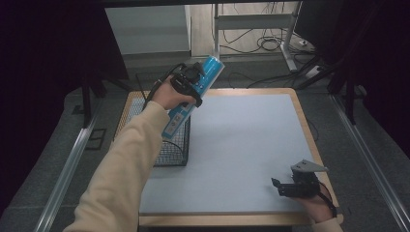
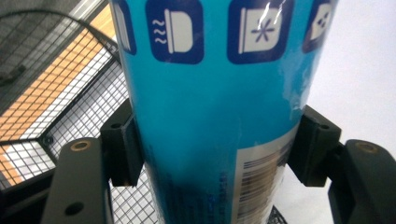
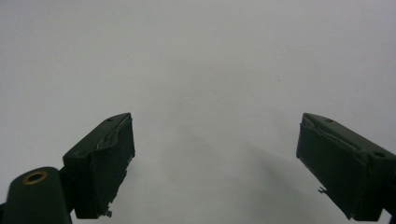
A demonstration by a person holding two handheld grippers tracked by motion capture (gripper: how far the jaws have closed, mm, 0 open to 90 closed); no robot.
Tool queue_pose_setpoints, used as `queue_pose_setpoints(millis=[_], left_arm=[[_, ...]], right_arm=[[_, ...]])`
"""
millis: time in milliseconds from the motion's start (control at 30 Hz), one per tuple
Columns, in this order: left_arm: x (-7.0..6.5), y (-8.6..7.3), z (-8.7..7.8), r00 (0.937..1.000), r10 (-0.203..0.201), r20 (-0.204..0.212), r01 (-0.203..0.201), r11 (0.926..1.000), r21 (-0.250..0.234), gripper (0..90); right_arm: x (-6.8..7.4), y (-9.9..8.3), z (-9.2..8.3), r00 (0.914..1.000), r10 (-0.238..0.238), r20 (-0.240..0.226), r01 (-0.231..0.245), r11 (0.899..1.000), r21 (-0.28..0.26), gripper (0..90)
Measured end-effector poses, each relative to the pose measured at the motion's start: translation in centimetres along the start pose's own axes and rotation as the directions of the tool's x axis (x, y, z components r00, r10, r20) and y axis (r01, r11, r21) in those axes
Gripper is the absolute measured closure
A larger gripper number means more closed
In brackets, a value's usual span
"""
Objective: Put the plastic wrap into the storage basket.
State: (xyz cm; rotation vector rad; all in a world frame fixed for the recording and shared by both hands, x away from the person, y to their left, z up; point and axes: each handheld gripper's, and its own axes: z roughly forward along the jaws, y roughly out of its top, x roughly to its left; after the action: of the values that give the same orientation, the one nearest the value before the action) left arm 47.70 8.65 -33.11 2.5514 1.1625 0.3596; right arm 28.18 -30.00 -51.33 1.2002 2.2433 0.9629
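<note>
The left gripper (image 1: pixel 189 80) is clamped on a blue tube (image 1: pixel 193 96). In the left gripper view its two black pads press the tube's (image 2: pixel 210 116) sides, one on each flank, just above a barcode panel; white icons in dark blue squares run across the tube higher up. The jaws stand as wide as the tube's body.

In the high view the left hand (image 1: pixel 170 94) holds the gripper raised over the far left part of the table (image 1: pixel 241 145), with the cream sleeve (image 1: pixel 121 174) stretched forward from the bottom edge. The tube is tilted, its far end up and to the right, its near end low over a wire basket (image 1: pixel 171 145) that stands at the table's left side. Basket mesh (image 2: pixel 51 88) shows beneath and beside the tube in the left gripper view.

The right gripper (image 1: pixel 285 186) rests low at the table's near right corner, held by the right hand (image 1: pixel 316 205), pointing left. Its jaws are spread wide with nothing between them; the right gripper view shows bare grey tabletop (image 3: pixel 210 70) in the gap.
</note>
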Motion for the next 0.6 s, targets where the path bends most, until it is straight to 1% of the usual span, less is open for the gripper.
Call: queue_pose_setpoints(millis=[100,300,367,400,433,467,500,600], left_arm=[[0.4,-0.3,0.2,1.0,-0.007,-0.005,0.008,0.9999,0.009,32.1],[1.4,-1.1,0.9,0.9993,-0.036,-0.009,0.036,0.9993,0.013,32.1],[1.8,-1.4,1.4,0.9989,-0.046,-0.01,0.046,0.9987,0.02,32.1],[1.8,-1.4,1.4,0.9989,-0.046,-0.01,0.046,0.9987,0.02,32.1],[2.1,-1.6,1.7,0.9989,-0.045,-0.011,0.046,0.9985,0.031,32.1],[2.1,-1.6,1.7,0.9989,-0.045,-0.011,0.046,0.9985,0.031,32.1],[2.2,-1.7,2.0,0.9985,-0.054,-0.011,0.055,0.998,0.03,32.1],[2.6,-2.0,2.5,0.9983,-0.056,-0.018,0.057,0.9977,0.036,32.1]], right_arm=[[0.0,0.0,0.0,1.0,0.001,-0.001,-0.001,1.0,0.001,11.6],[0.0,0.0,0.0,1.0,0.002,0.001,-0.002,1.0,0.004,11.6],[0.0,0.0,0.1,1.0,0.001,0.002,-0.001,1.0,0.005,11.6],[0.0,0.0,0.1,1.0,0.001,0.002,-0.001,1.0,0.005,11.6],[0.0,0.0,0.1,1.0,0.0,0.002,0.0,1.0,0.006,11.6],[0.0,0.0,0.1,1.0,0.0,0.002,0.0,1.0,0.006,11.6],[0.0,-0.1,0.1,1.0,0.001,0.002,-0.001,1.0,0.007,11.6],[-0.1,-0.1,0.1,1.0,-0.004,0.005,0.004,1.0,0.006,11.6]])
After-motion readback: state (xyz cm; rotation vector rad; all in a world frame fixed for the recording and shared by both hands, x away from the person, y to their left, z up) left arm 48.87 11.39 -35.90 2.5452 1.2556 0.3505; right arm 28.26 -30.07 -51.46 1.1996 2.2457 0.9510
